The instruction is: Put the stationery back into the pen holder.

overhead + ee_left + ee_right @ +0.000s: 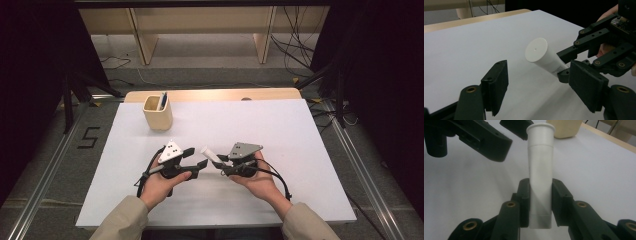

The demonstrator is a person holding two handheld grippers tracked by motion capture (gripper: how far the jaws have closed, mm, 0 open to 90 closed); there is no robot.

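Note:
A white tube [209,153] with a flat round cap is held near its crimped tail by my right gripper [220,162], which is shut on it. In the right gripper view the tube [540,157] rises straight up from between the pads of that gripper [541,192]. My left gripper [196,157] faces it from the left and is open. In the left gripper view the cap end of the tube [536,50] points toward the gap of my left gripper [537,65], and neither pad touches it. Both grippers hover just above the white table [280,130].
A beige cup [158,112] with a dark pen [163,100] in it stands at the back left of the table. The table's wooden far edge [210,94] shows beyond the white sheet. Cables and dark stands flank the table on both sides.

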